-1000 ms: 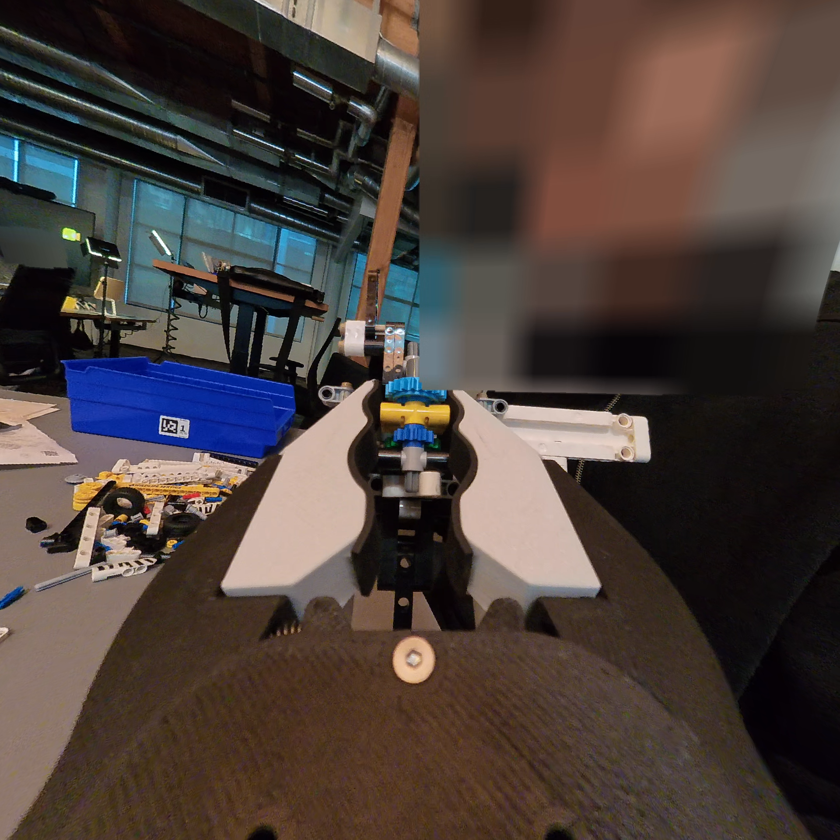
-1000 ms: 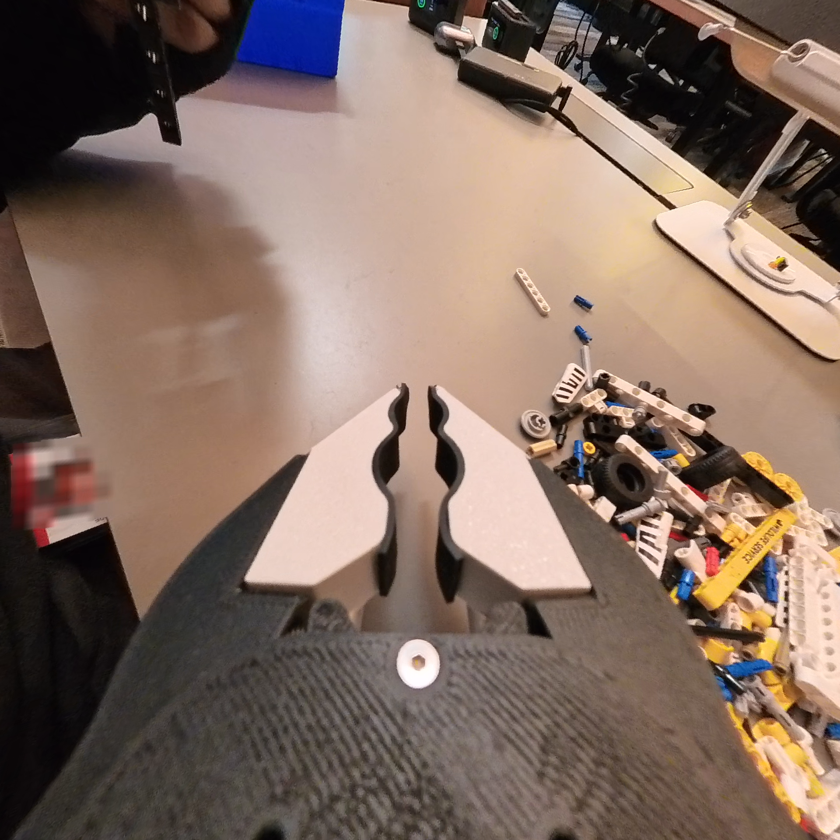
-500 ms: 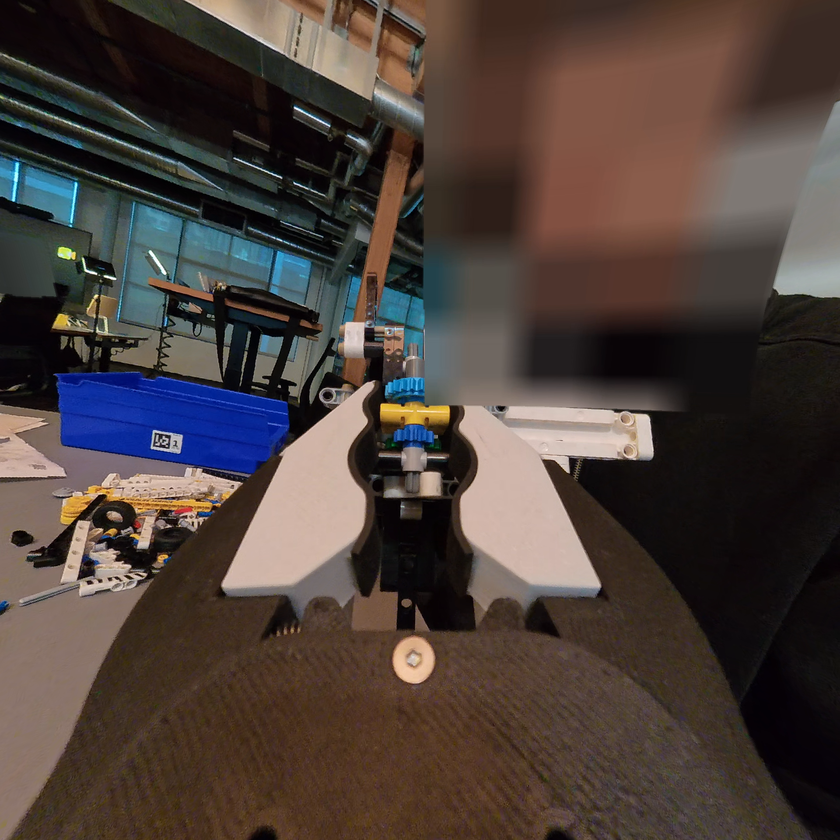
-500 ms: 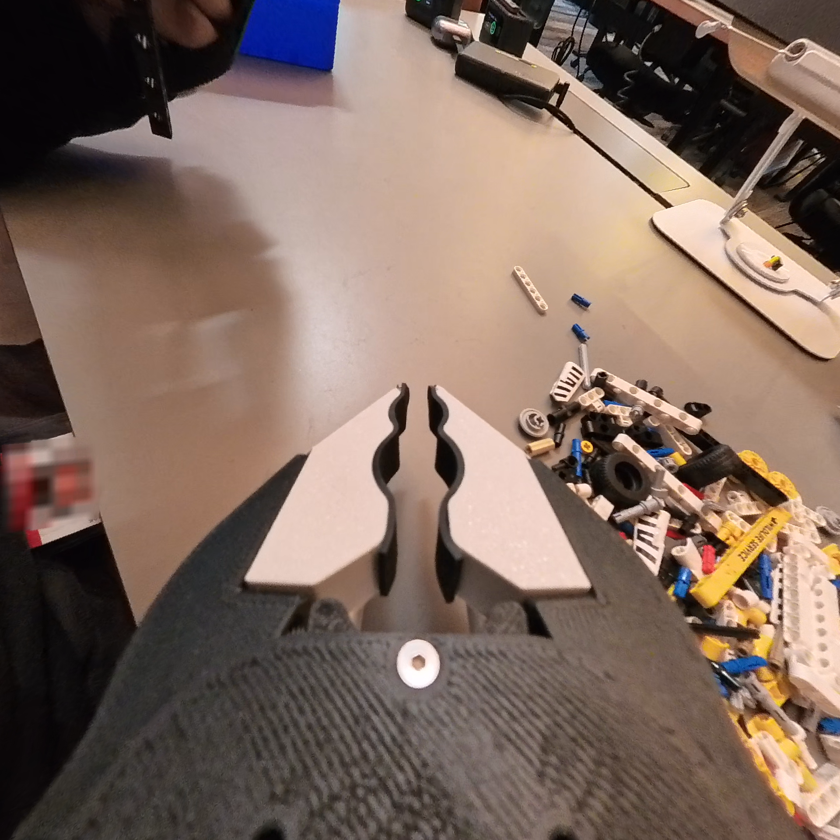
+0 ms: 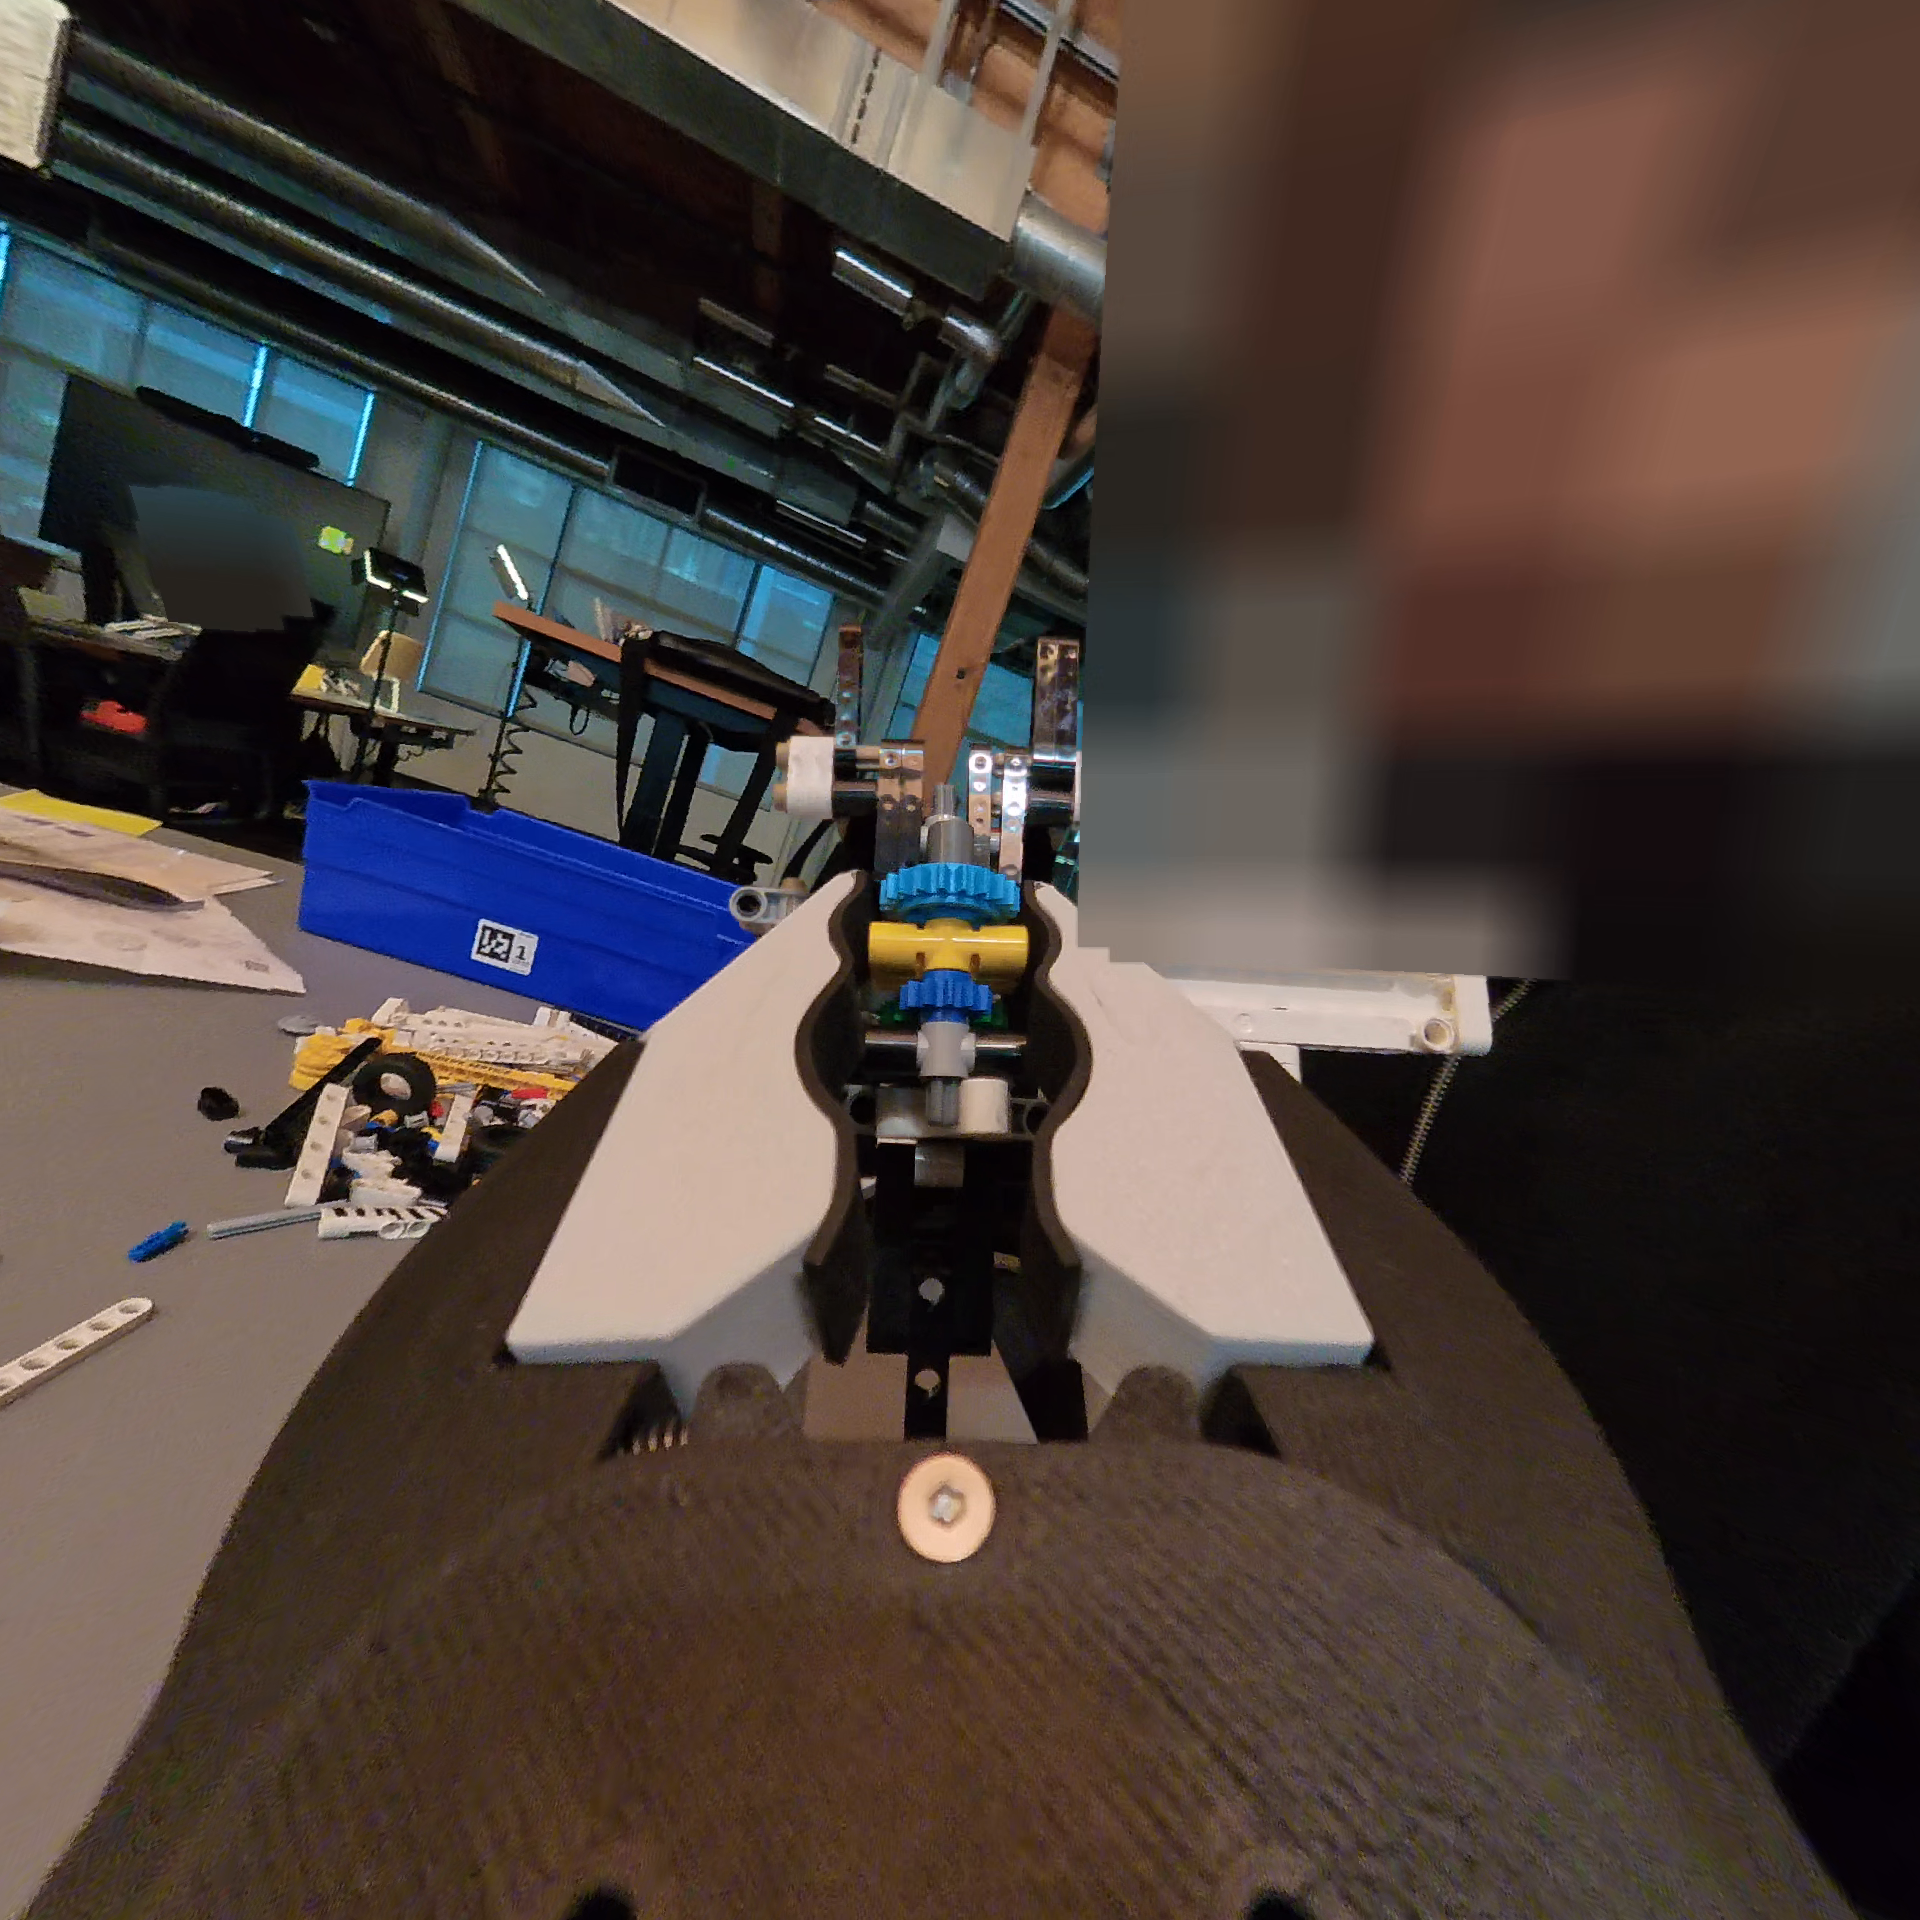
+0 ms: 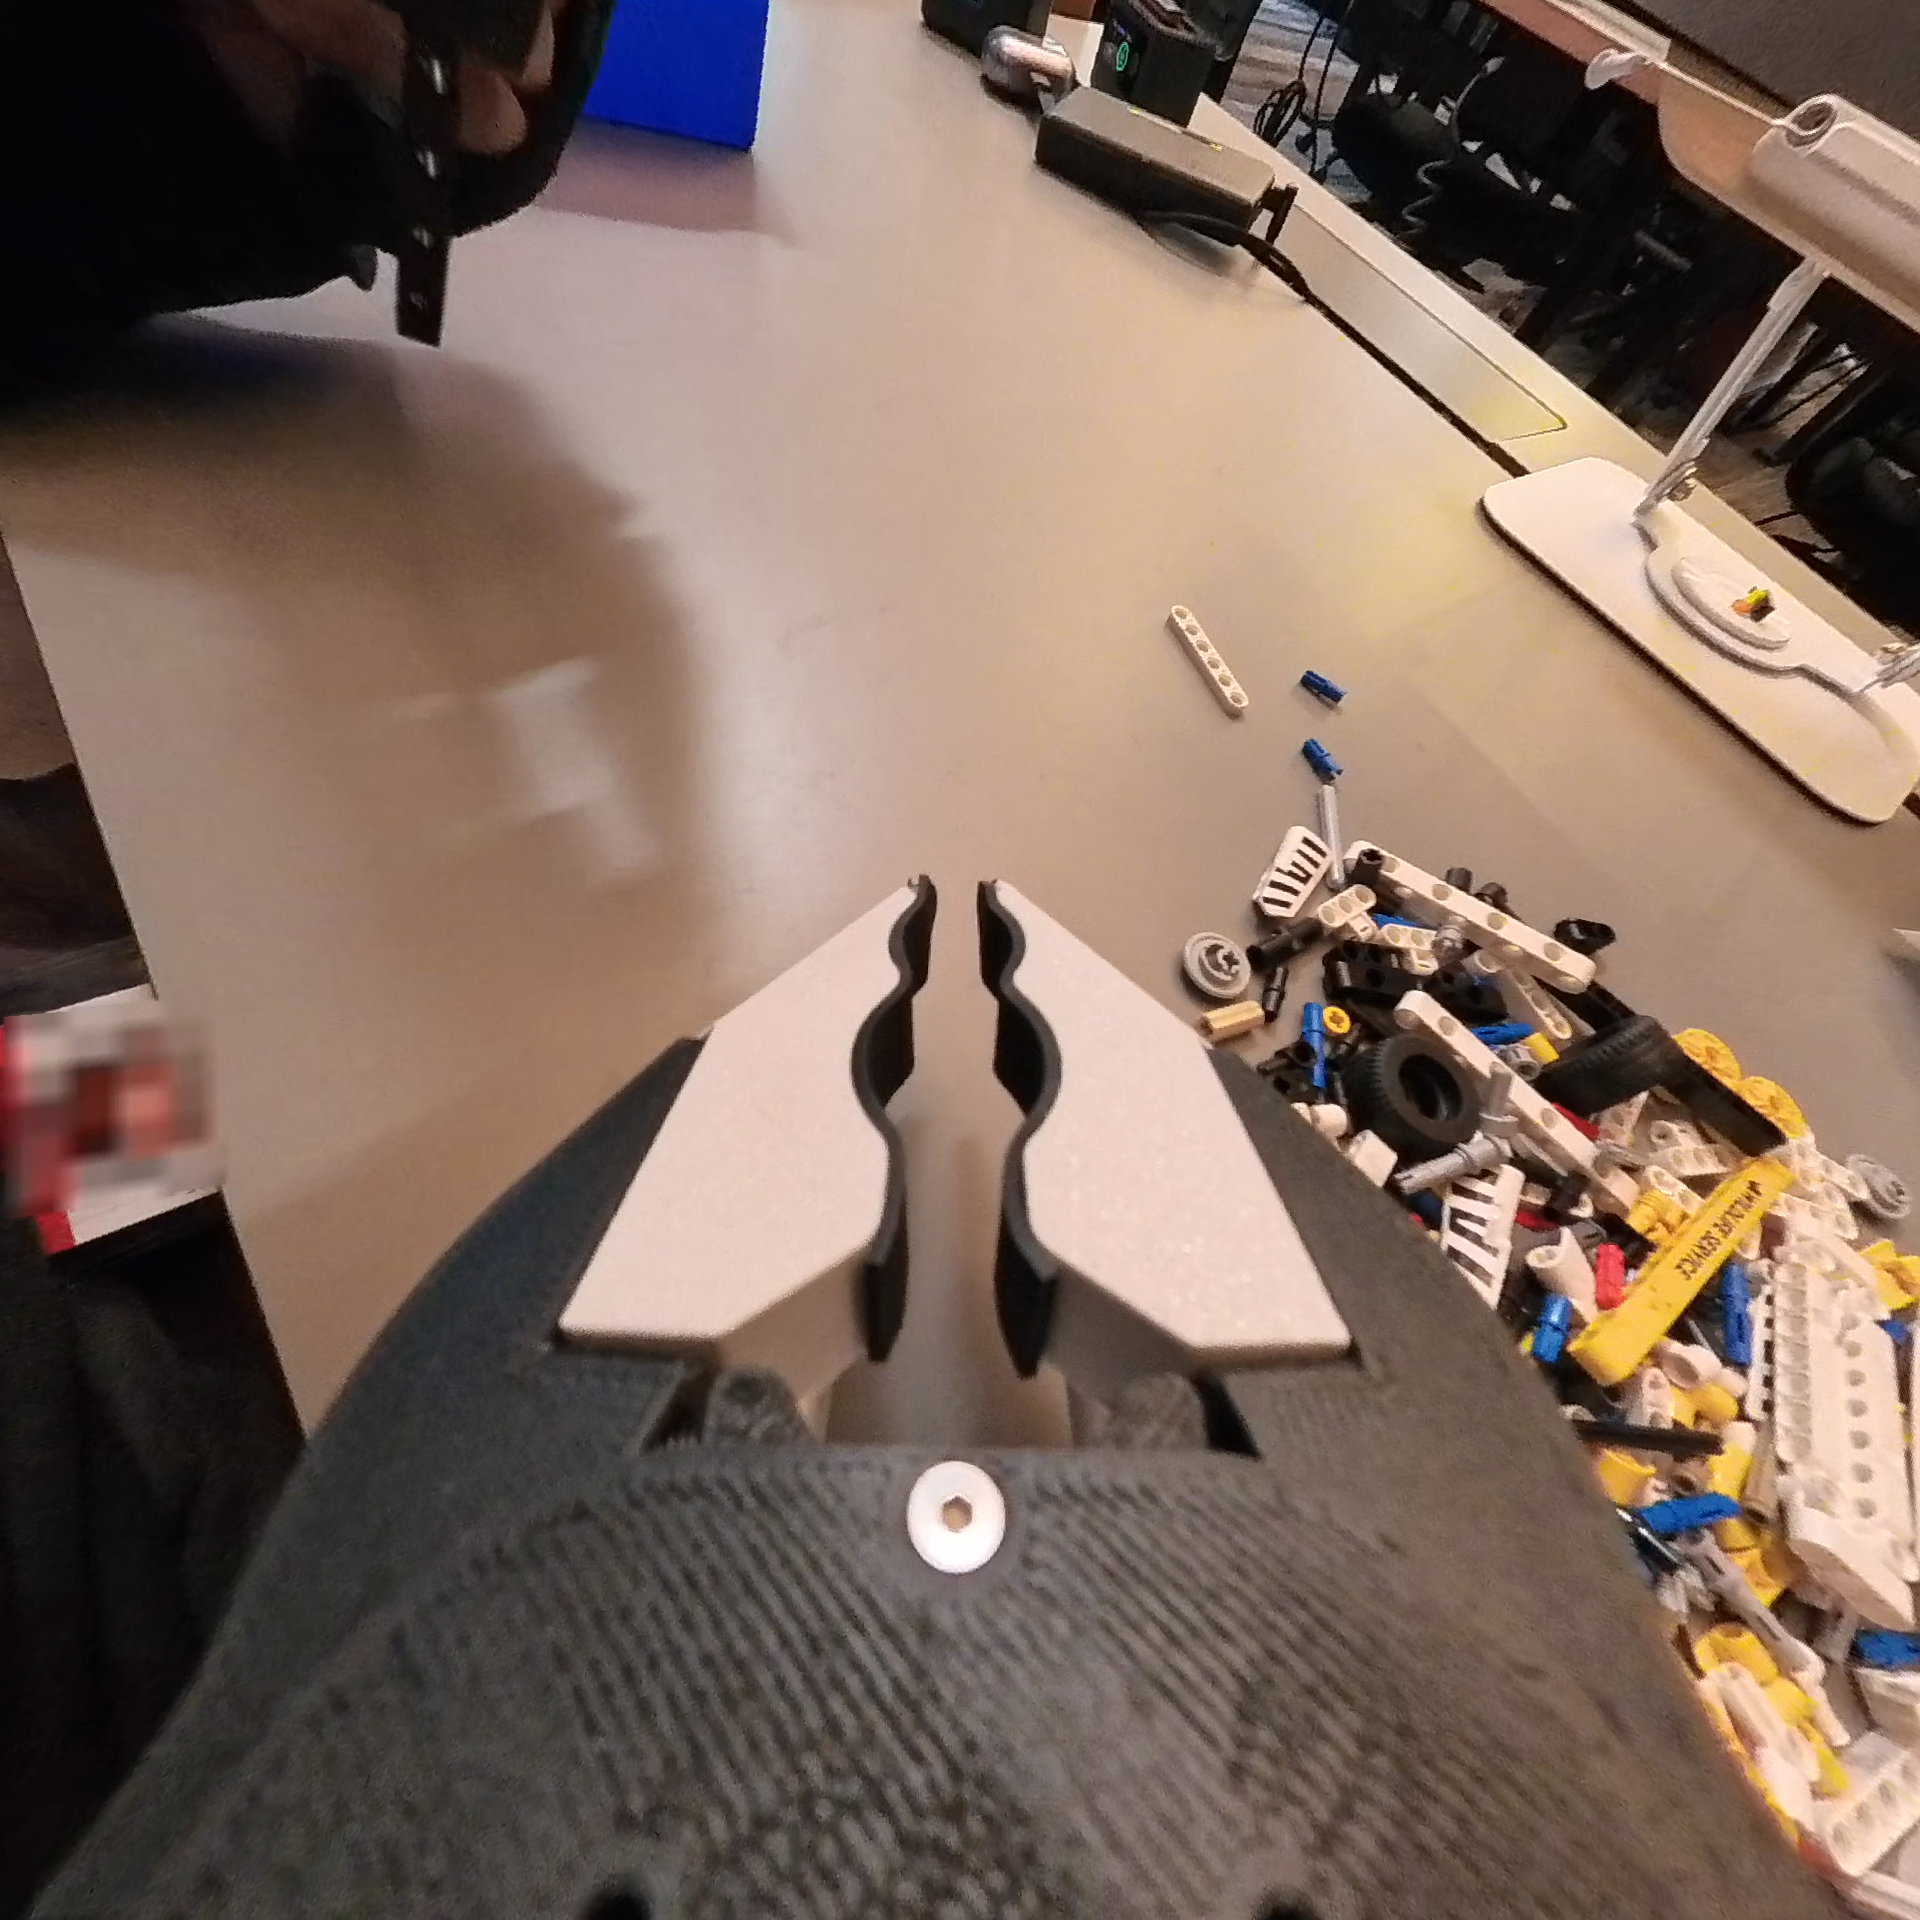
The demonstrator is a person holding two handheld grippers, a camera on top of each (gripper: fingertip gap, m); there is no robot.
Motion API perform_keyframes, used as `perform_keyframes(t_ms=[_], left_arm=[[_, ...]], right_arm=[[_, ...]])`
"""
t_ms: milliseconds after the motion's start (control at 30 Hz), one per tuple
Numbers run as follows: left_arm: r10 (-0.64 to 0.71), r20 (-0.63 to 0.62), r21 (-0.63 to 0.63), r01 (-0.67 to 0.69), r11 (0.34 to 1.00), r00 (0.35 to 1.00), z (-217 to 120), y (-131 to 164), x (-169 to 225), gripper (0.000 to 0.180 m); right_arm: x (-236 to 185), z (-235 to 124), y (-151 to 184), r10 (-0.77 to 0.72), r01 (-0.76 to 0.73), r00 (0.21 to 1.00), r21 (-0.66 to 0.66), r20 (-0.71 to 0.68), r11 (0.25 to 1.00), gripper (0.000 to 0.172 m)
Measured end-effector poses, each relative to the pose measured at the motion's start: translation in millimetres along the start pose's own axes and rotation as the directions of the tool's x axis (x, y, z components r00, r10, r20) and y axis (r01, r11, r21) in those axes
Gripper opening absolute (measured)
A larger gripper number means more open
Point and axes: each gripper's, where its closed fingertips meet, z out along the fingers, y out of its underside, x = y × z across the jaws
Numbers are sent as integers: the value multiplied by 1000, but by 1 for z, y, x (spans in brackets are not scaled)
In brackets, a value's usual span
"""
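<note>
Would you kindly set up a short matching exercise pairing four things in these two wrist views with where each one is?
Things:
1. gear assembly
2. blue bin
3. loose white beam
4. black tyre

Places:
A. alone on bare table, beyond the pile
B. between the left gripper's fingers
C. within the parts pile
D. far side of the table

Pairs: 1-B, 2-D, 3-A, 4-C
</note>
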Motion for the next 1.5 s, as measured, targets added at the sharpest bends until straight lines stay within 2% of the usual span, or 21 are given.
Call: perform_keyframes(t_ms=[100, 200, 300, 367, 433, 533, 600, 767, 933, 1100, 1333, 1400, 1500], left_arm=[[1, 61, -25, 1, 1000, 998, 1, 3, -9, 23], [9, 213, -91, 11, 996, 977, 0, 12, -33, 23], [63, 404, -210, 25, 977, 913, -3, 28, -62, 23], [121, 515, -302, 47, 952, 849, -8, 41, -80, 23], [193, 600, -388, 71, 919, 776, -13, 52, -94, 23], [299, 658, -496, 100, 862, 691, -16, 67, -107, 23], [354, 669, -549, 113, 828, 654, -15, 75, -111, 23], [470, 633, -638, 71, 767, 616, -3, 83, -113, 23], [556, 582, -695, 7, 719, 594, 11, 84, -107, 24], [591, 549, -710, -44, 703, 591, 19, 84, -103, 24], [505, 548, -652, -37, 757, 666, 26, 86, -98, 24], [523, 534, -670, -45, 741, 664, 29, 90, -98, 24], [602, 502, -719, -87, 690, 621, 32, 91, -98, 24]], right_arm=[[0, 0, 0, -5, 5, 1000, -3, -2, 1000, 6], [0, 0, 1, -3, 3, 1000, -4, -2, 1000, 6], [5, -1, 0, 28, -27, 1000, 8, -13, 1000, 5], [13, -7, -7, 119, -119, 993, 70, 3, 990, 3], [27, -19, -20, 307, -313, 950, 185, 59, 932, 5], [33, -30, -43, 534, -595, 802, 294, 267, 748, 17], [25, -26, -49, 574, -662, 745, 275, 339, 697, 24], [7, 3, -45, 567, -632, 762, 170, 313, 756, 32], [0, 17, -42, 625, -687, 694, 71, 357, 723, 28], [-2, 20, -43, 664, -740, 618, 27, 421, 672, 8], [-2, 16, -45, 664, -757, 579, 8, 472, 654, 11], [-5, 18, -43, 670, -754, 571, -22, 474, 657, 11], [-5, 20, -39, 673, -744, 579, -40, 461, 667, 8]])
